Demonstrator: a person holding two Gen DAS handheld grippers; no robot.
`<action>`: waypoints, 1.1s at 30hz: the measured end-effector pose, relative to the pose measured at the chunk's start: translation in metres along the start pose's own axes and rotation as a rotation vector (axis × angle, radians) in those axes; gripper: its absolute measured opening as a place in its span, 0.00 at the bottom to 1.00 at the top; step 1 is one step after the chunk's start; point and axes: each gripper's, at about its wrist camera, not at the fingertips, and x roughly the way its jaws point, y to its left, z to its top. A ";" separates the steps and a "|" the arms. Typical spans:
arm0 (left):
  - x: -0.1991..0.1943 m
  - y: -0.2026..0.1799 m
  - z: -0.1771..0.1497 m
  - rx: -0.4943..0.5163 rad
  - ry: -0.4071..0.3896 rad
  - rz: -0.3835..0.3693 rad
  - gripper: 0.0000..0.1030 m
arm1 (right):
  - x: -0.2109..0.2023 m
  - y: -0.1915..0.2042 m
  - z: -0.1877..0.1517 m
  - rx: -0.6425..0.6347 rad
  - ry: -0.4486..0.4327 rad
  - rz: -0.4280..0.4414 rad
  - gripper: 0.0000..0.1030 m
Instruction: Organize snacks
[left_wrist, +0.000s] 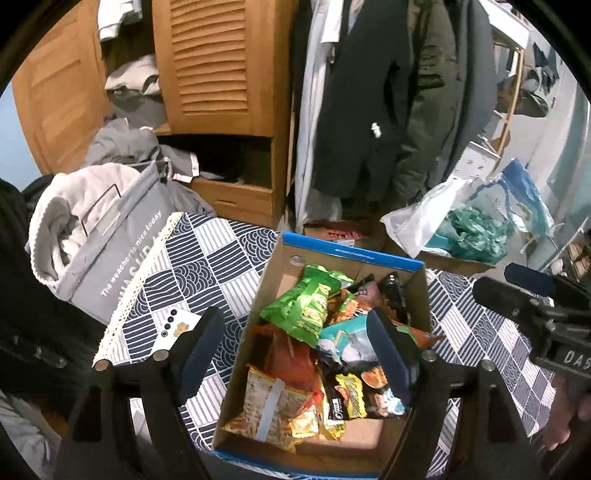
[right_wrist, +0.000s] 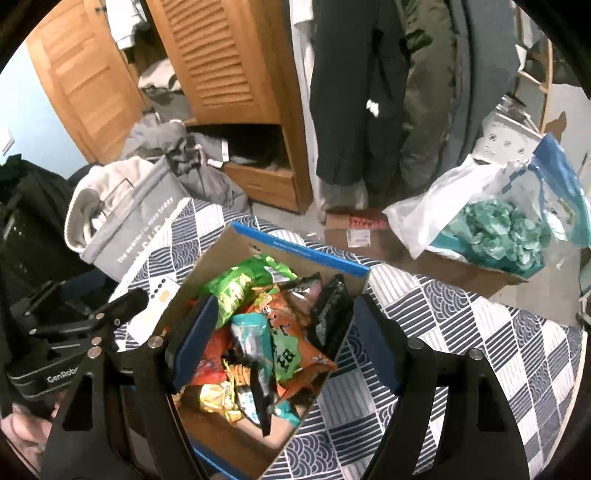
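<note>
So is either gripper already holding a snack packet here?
No: both the left gripper and the right gripper hang open above the cardboard box, with the snack packets loose inside it.

Snack packets (left_wrist: 314, 350) piled in cardboard box (left_wrist: 354, 254), box sits on patterned cloth (left_wrist: 207, 266). Laundry bag (left_wrist: 110, 254) left of box, phone (left_wrist: 177, 328) between them on cloth. Behind box: wardrobe (left_wrist: 221, 92), hanging coats (left_wrist: 388, 110) to its right. Plastic bag (left_wrist: 476, 221) right-rear, in second box (right_wrist: 476, 273).
</note>
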 end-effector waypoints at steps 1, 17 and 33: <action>-0.003 -0.001 0.000 0.002 -0.004 -0.002 0.79 | -0.003 0.000 -0.003 -0.005 0.000 -0.010 0.74; -0.037 -0.017 -0.011 0.020 -0.040 -0.006 0.86 | -0.044 -0.027 -0.043 -0.020 -0.050 -0.056 0.74; -0.038 -0.031 -0.019 0.020 -0.059 0.001 0.86 | -0.055 -0.040 -0.055 -0.013 -0.052 -0.037 0.74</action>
